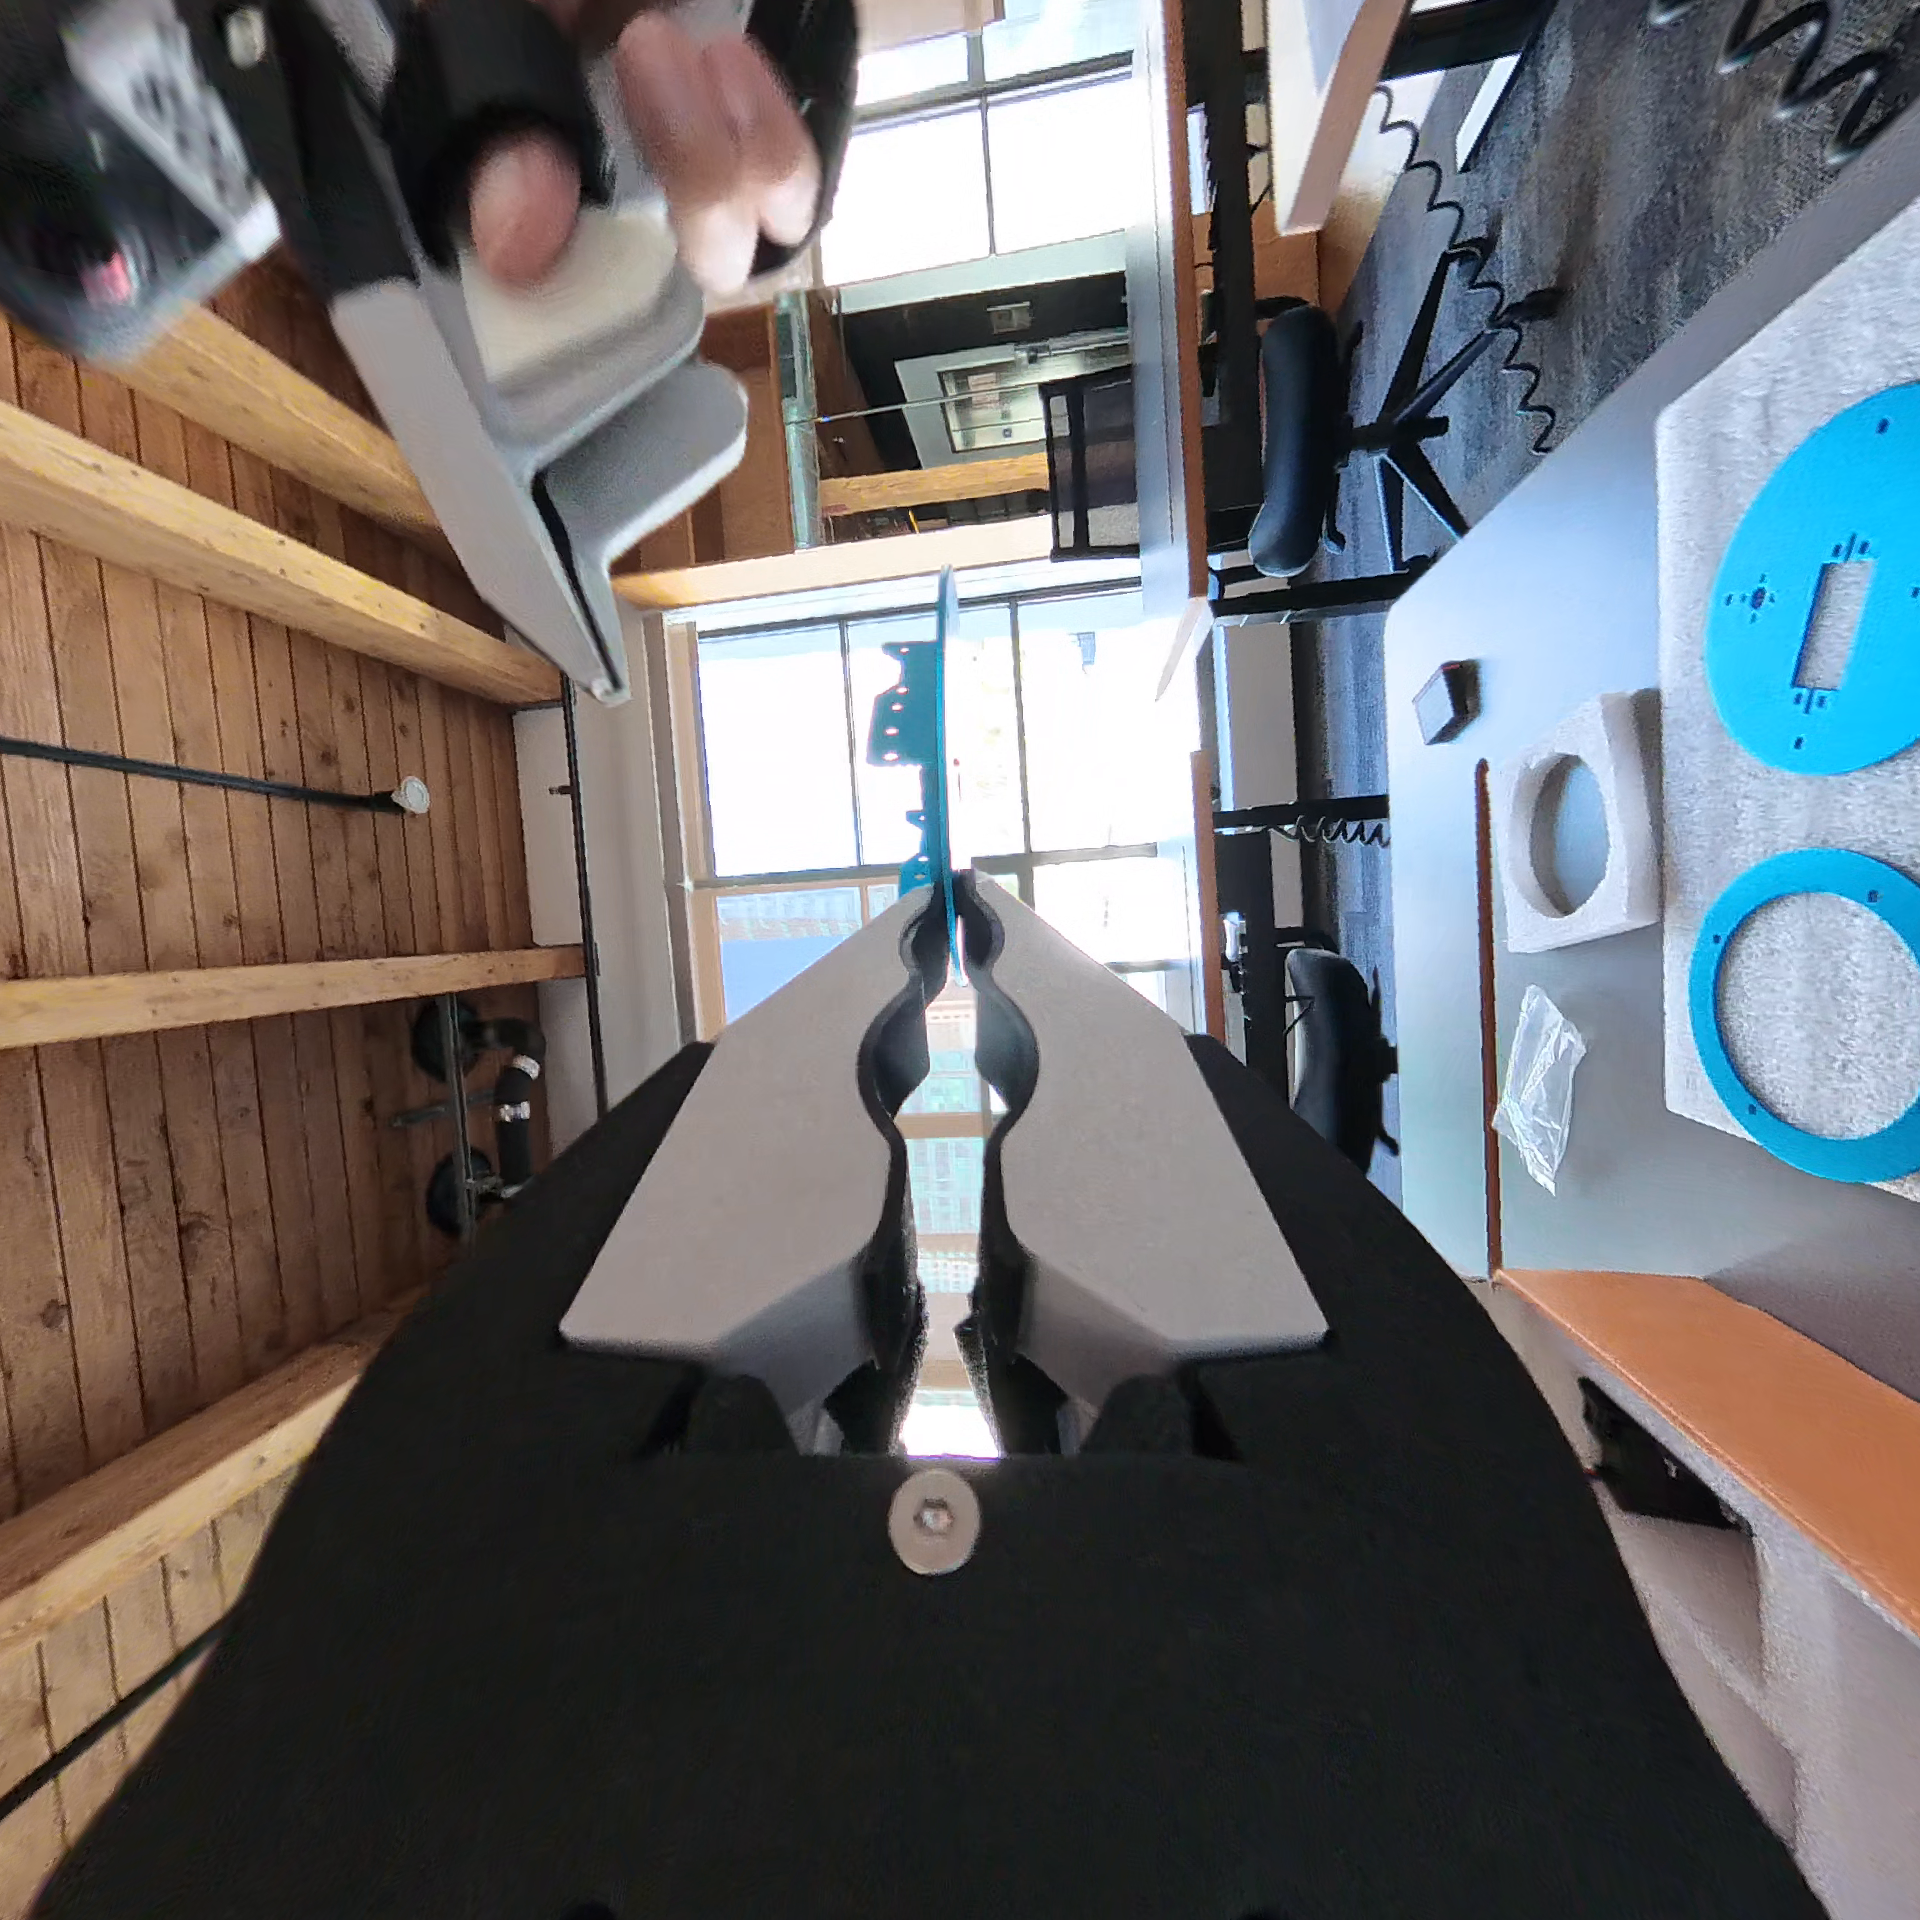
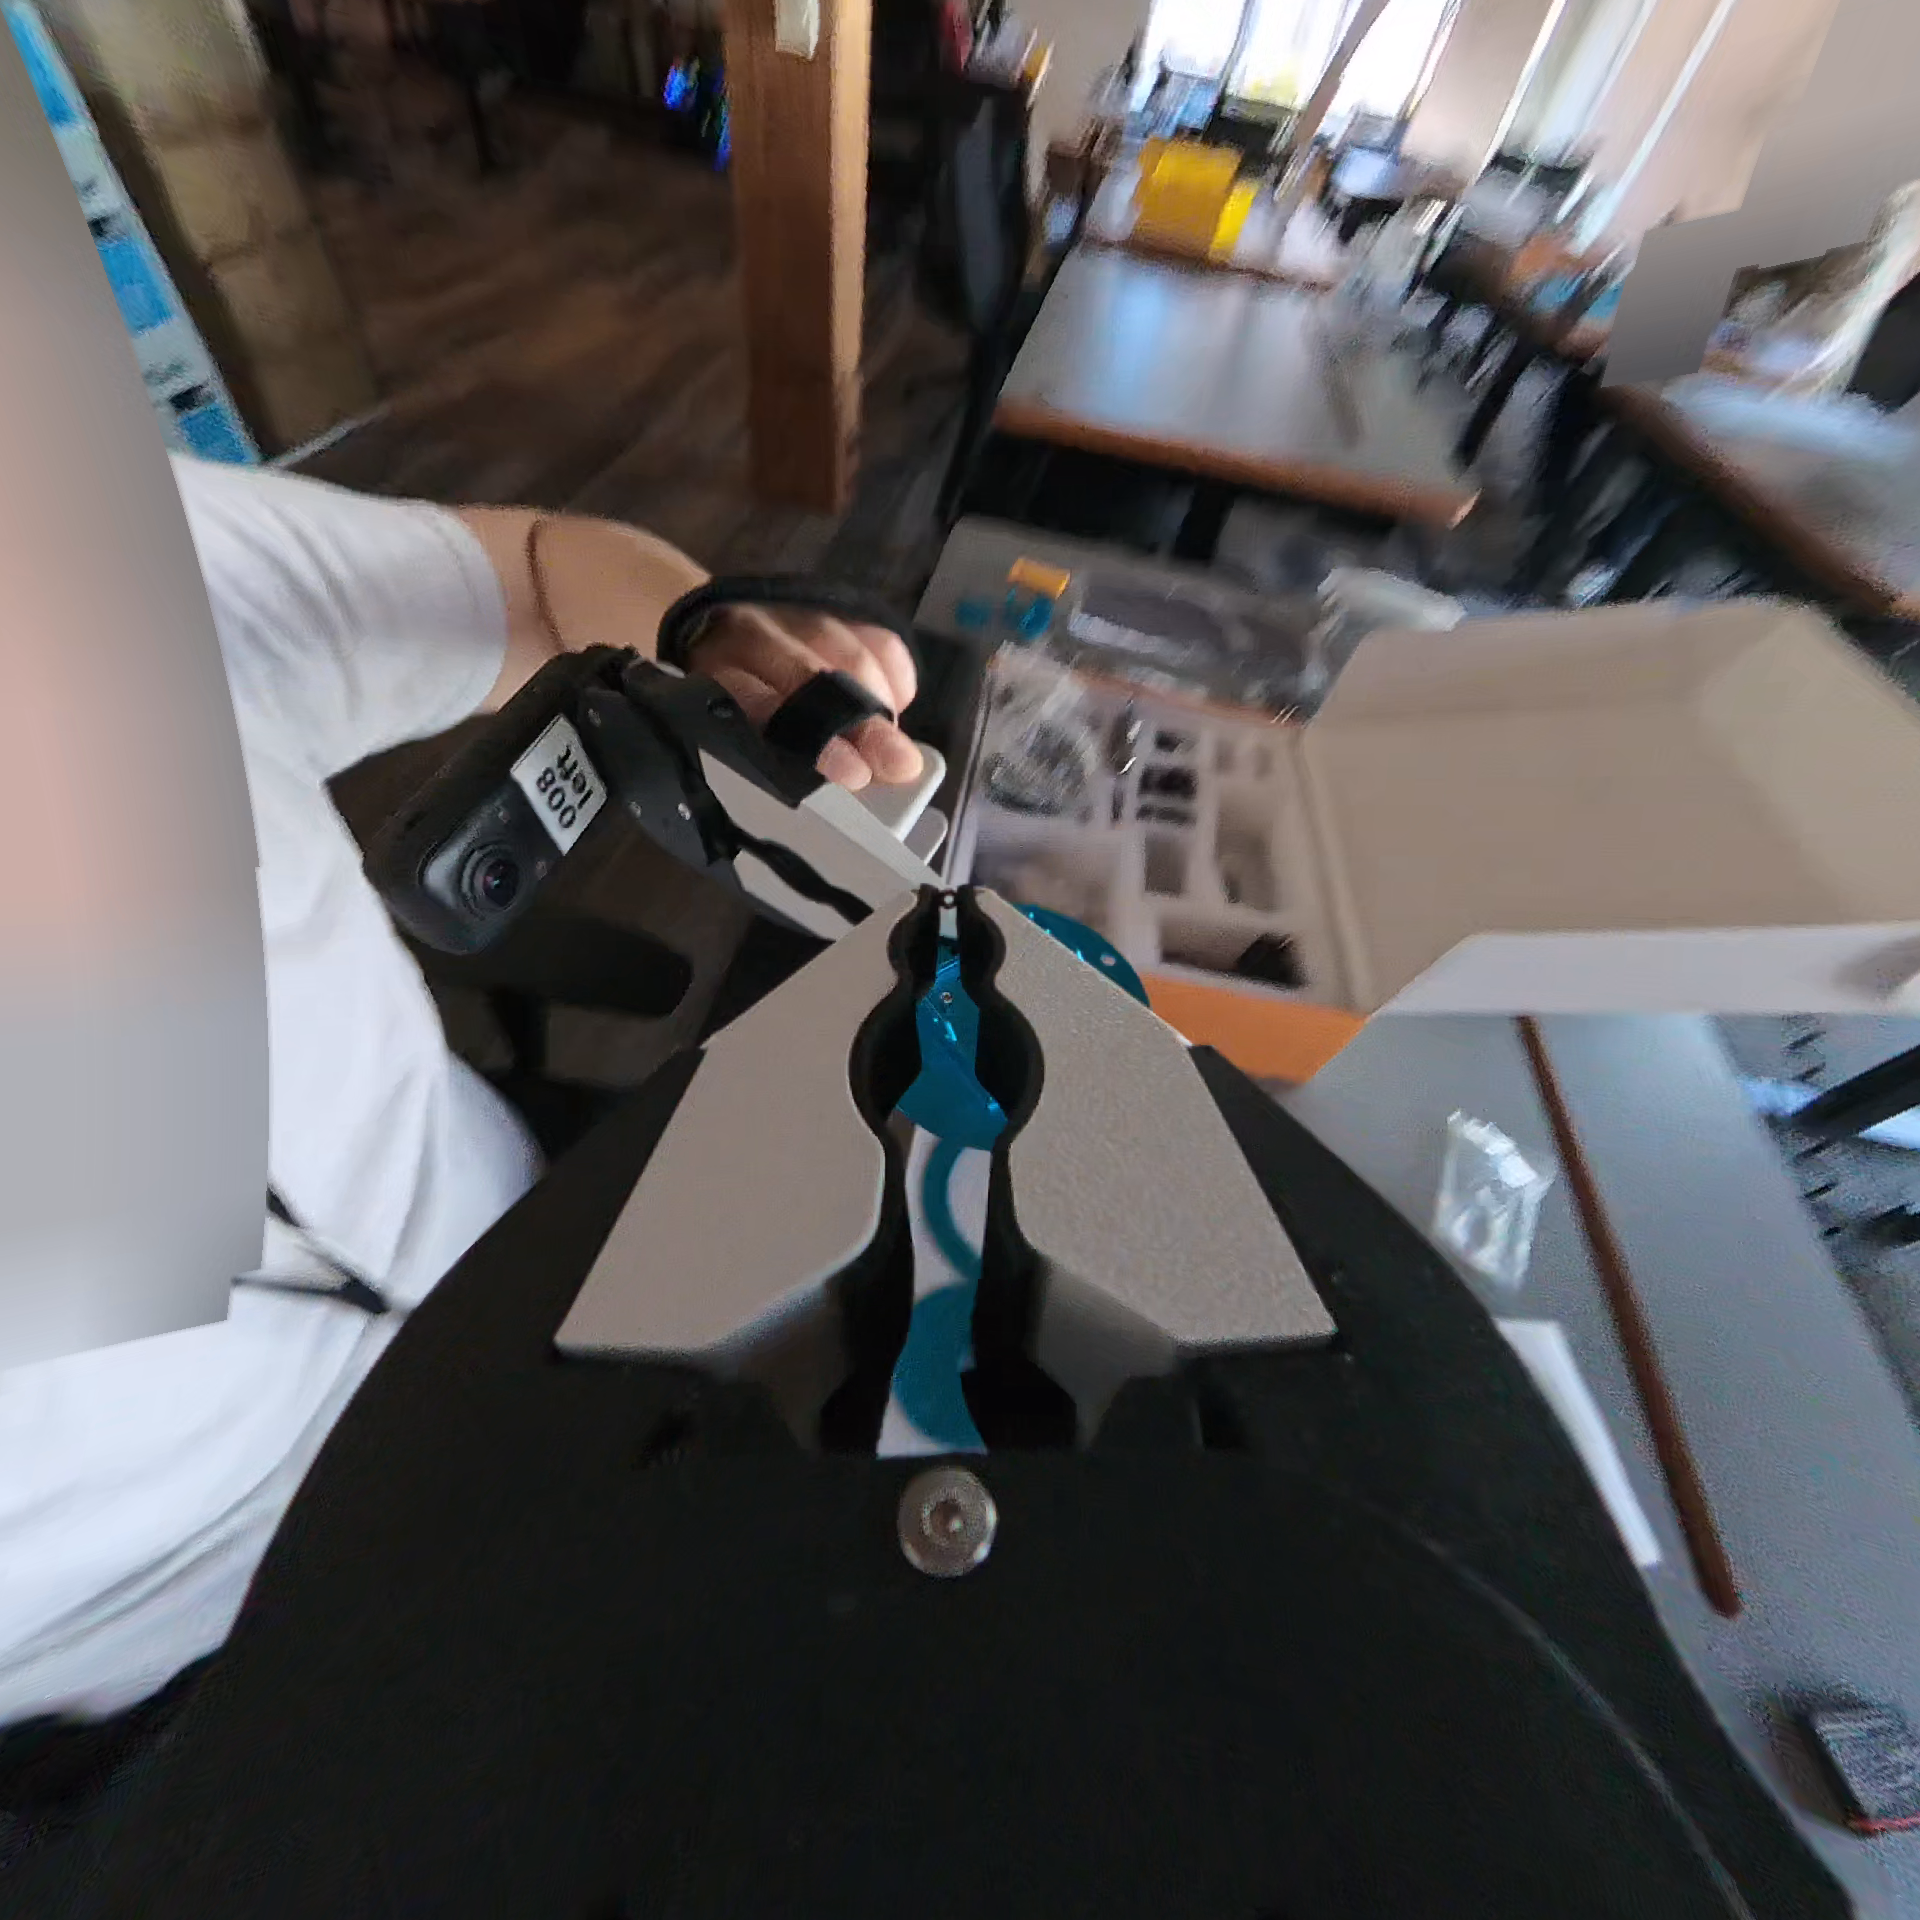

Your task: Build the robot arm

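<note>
Gripping blue plate (image 1: 940, 748) edge-on, left gripper (image 1: 958, 894) | plate points forward | right gripper (image 2: 948, 902) clenched, empty

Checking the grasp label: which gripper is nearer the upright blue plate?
Left. The left gripper is shut on the edge of the blue plate; the right gripper hovers apart, off to one side.

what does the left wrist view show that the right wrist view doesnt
Only the left wrist view: the left gripper shut on a blue plate seen edge-on, a blue disc and blue ring on white foam.

Only the right wrist view: an open white box, a brown rod, the person's white sleeve.

Both: the table, a clear plastic bag, both grippers, the right gripper closed.
</note>
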Motion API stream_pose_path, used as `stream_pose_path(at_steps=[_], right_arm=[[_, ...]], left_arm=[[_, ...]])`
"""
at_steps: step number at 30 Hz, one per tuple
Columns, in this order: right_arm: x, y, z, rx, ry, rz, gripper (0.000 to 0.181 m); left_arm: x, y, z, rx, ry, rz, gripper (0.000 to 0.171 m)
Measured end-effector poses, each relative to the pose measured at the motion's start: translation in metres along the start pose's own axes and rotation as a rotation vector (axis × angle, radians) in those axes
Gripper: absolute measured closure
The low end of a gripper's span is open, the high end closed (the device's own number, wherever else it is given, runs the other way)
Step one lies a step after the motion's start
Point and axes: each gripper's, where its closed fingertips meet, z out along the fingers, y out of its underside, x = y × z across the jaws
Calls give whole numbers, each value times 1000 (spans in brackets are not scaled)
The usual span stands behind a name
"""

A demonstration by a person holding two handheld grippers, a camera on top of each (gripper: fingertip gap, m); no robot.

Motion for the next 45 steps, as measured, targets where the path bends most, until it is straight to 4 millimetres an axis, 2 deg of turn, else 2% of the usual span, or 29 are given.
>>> stream_pose_path(at_steps=[2, 5, 10, 18, 20, 21, 24, 27, 28, 29, 31, 34, 36, 38, 40, 45], right_arm=[[1, 18, 10, -121, -57, 19, 180], [-16, 47, 23, -284, -196, -93, 179], [-31, 77, 40, -404, -319, -98, 179], [-42, 112, 53, -488, -420, -152, 179], [-39, 119, 56, -514, -403, -165, 179], [-39, 120, 57, -516, -402, -165, 179], [-39, 104, 52, -401, -359, -166, 179], [-31, 89, 33, -167, -191, -166, 179], [-23, 93, 23, -101, -89, -151, 179], [-12, 107, 12, -73, 36, -133, 180], [2, 160, -3, -87, 224, -61, 180], [-1, 264, -1, -169, 313, 202, 180], [-11, 312, 7, -211, 321, 334, 180], [-17, 354, 9, -352, 340, 424, 179], [-26, 372, 14, -456, 282, 439, 179], [-23, 374, 17, -562, 228, 340, 177]], left_arm=[[13, -7, -4, 15, -4, 30, 171], [29, -16, -11, 41, -4, 44, 171], [52, -28, -20, 81, 8, 85, 171], [59, -27, -23, 98, 23, 63, 171], [61, -26, -22, 100, 35, 49, 171], [62, -26, -22, 100, 36, 46, 171], [67, -27, -22, 106, 38, 30, 171], [78, -29, -22, 106, 41, 3, 171], [82, -30, -22, 102, 41, 4, 171], [88, -30, -22, 96, 44, 10, 171], [102, -29, -21, 79, 66, 3, 171], [124, -25, -18, 42, 108, -35, 171], [141, -26, -15, 27, 140, -57, 171], [158, -28, -11, 11, 169, -67, 171], [166, -31, -8, -3, 183, -83, 171], [171, -34, -4, -28, 190, -105, 171]])
